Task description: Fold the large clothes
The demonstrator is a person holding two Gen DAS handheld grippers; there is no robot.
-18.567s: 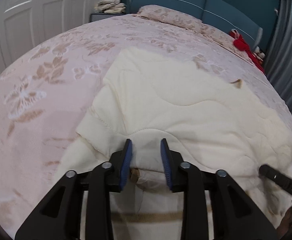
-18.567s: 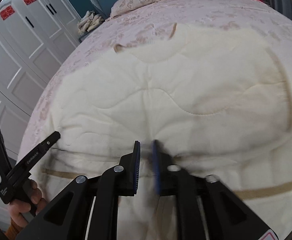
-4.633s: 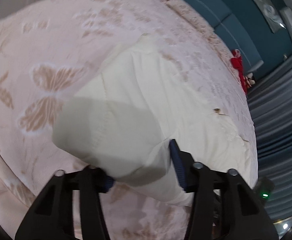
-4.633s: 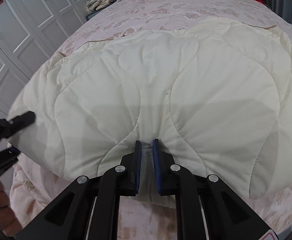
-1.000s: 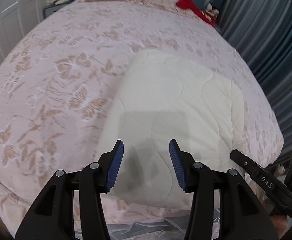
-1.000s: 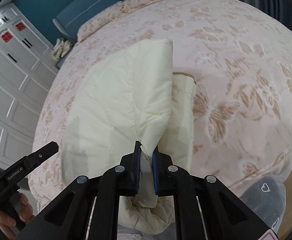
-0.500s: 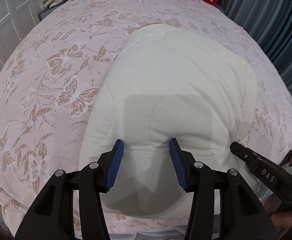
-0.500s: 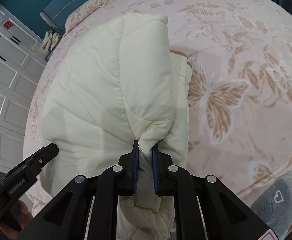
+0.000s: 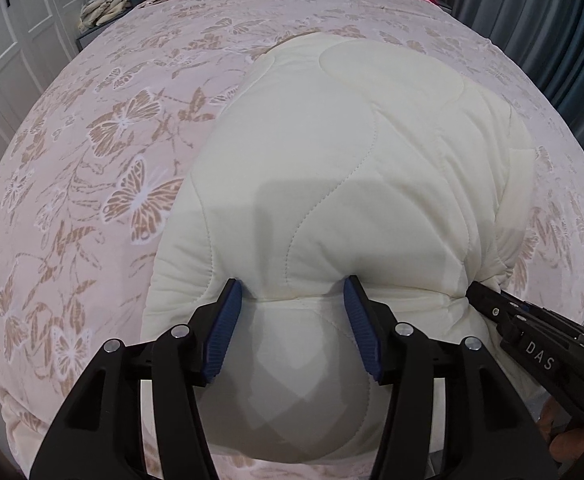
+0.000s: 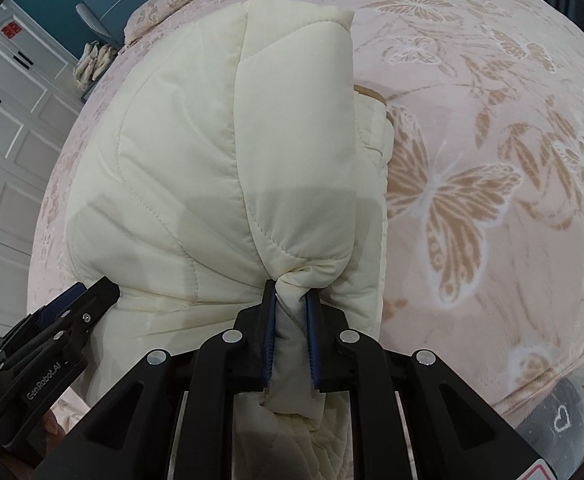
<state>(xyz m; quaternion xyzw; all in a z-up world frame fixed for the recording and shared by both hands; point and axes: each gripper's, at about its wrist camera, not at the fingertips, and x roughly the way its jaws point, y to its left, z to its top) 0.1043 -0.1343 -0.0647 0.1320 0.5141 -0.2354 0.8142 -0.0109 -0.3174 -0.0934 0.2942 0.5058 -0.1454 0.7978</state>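
Both tongs work the near edge of the cream quilted garment (image 9: 352,168): the right gripper (image 10: 291,300) pinches a bunched corner between narrow jaws, while the left gripper (image 9: 292,292) is opening, its pads wide around a puffed fold. Folded into 1 thick bundle, the garment lies on the pink butterfly bedspread (image 9: 104,152), near the bed's foot.

close wrist views, shared quilt (image 9: 332,184)

One cream quilted garment (image 9: 352,168), one butterfly-print bedspread (image 9: 92,168), two grippers: left gripper (image 9: 292,292), right gripper (image 10: 291,294).
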